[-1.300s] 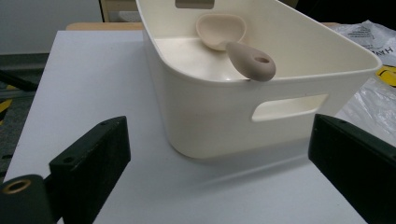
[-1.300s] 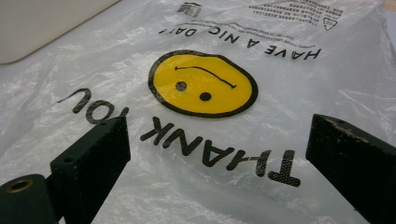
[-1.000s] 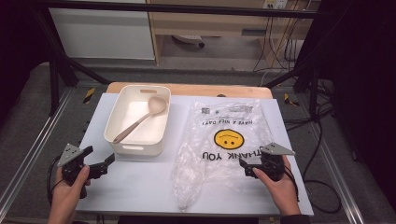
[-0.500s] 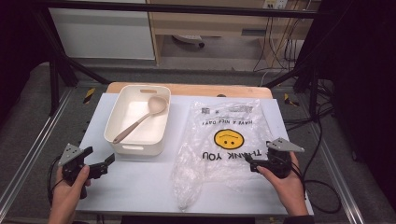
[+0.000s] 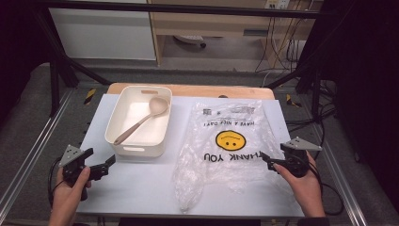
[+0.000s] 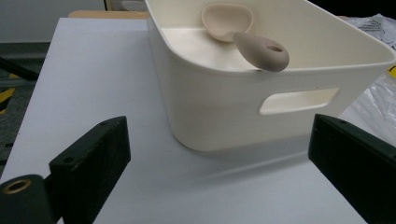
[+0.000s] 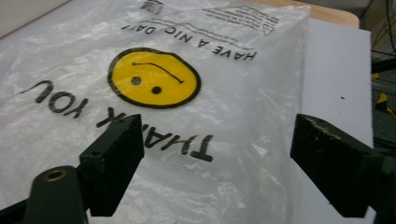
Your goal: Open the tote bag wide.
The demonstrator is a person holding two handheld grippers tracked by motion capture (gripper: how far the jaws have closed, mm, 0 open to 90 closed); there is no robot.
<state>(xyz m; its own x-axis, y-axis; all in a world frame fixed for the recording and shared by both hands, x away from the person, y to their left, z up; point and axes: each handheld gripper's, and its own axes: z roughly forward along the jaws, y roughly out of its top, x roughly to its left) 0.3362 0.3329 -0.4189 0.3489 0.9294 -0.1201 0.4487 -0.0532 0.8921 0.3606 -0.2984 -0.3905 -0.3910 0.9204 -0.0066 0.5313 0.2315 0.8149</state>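
A clear plastic bag (image 5: 230, 141) with a yellow smiley and "THANK YOU" print lies flat on the right half of the white table (image 5: 141, 188). A cream bin (image 5: 136, 146) on the left half holds a beige spoon (image 5: 141, 122) leaning on its near rim. My left gripper (image 5: 109, 165) is open at the near left, facing the bin's handle wall (image 6: 224, 116) and the spoon's handle (image 6: 259, 51). My right gripper (image 5: 264, 159) is at the bag's right edge. Its jaws have just been closing a little, still wide apart above the bag (image 7: 154, 84), gripping nothing.
A wooden board (image 5: 197, 89) shows along the table's far edge. Metal frame rails (image 5: 28, 165) run down both sides and cables (image 5: 282, 52) hang at the back right. Bare white table lies between the bin and the near edge.
My right gripper has drawn back to the right, from over the bag's printed part to its right edge. The left gripper, bin, spoon and bag have not moved.
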